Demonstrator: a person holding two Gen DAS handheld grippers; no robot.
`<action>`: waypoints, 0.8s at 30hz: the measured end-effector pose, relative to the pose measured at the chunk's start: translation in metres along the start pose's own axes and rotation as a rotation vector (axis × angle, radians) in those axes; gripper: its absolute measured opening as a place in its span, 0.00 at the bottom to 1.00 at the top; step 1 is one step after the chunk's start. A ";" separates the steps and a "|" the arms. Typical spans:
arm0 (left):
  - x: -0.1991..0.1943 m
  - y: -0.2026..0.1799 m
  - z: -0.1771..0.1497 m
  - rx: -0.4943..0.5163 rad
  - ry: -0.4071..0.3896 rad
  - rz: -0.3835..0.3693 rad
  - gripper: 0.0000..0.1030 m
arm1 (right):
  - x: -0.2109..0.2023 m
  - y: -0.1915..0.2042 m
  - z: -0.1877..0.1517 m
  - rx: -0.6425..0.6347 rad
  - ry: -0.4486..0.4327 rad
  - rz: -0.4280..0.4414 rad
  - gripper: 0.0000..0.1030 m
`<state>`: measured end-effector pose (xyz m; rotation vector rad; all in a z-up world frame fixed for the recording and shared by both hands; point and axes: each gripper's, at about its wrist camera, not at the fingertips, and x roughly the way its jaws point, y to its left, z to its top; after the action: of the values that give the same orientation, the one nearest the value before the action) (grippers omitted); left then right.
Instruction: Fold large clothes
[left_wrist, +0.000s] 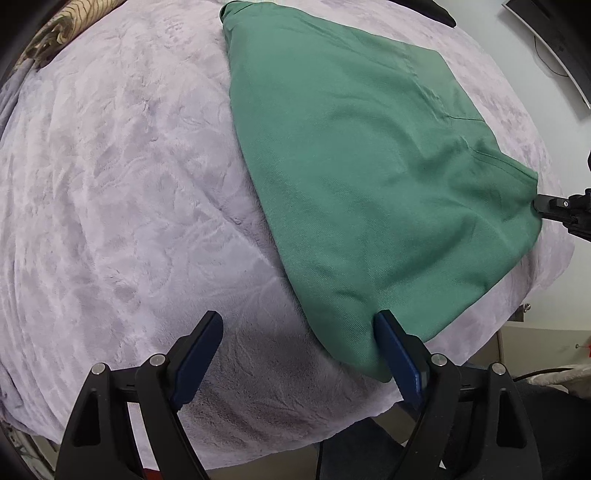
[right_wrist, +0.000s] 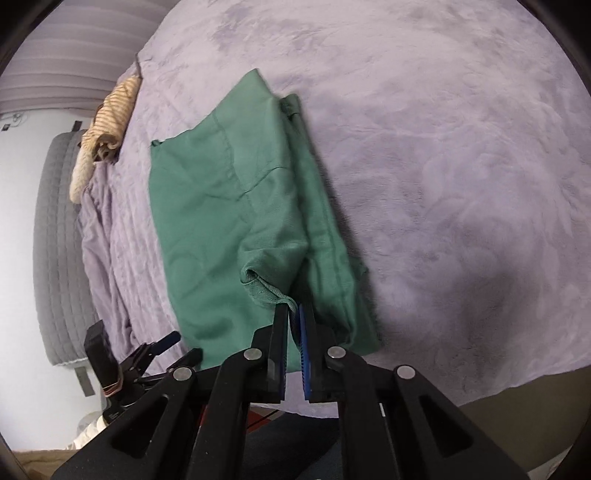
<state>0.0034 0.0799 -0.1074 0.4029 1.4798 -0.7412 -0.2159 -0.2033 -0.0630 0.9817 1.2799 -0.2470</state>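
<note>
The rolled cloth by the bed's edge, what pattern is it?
Tan with dark stripes, clearest in the right wrist view.

The green garment runs past the left wrist view's top edge, its far end unseen.

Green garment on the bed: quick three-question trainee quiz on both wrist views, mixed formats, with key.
1. True or false: the right gripper is clamped on an edge of the green garment.
2. The left gripper is: A) shut on the garment, B) open, with one finger at the garment's near corner, C) out of view.
3. Fill in: the garment lies on a plush ____ blanket.

Key:
1. True. Its pads pinch the garment's edge.
2. B. Its jaws stand wide apart over the blanket.
3. Lilac (pale purple).
</note>
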 end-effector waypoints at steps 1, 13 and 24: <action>0.000 -0.001 0.000 0.003 -0.001 0.004 0.83 | -0.006 -0.003 -0.002 0.003 -0.008 -0.068 0.08; 0.003 -0.008 0.007 0.013 0.017 0.018 0.83 | 0.026 0.049 0.005 -0.120 -0.013 -0.012 0.08; 0.003 -0.016 0.011 -0.020 0.016 0.011 0.83 | 0.056 0.015 0.006 0.006 0.085 -0.051 0.00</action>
<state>0.0011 0.0607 -0.1067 0.4022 1.4977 -0.7156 -0.1839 -0.1793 -0.1059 0.9741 1.3837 -0.2513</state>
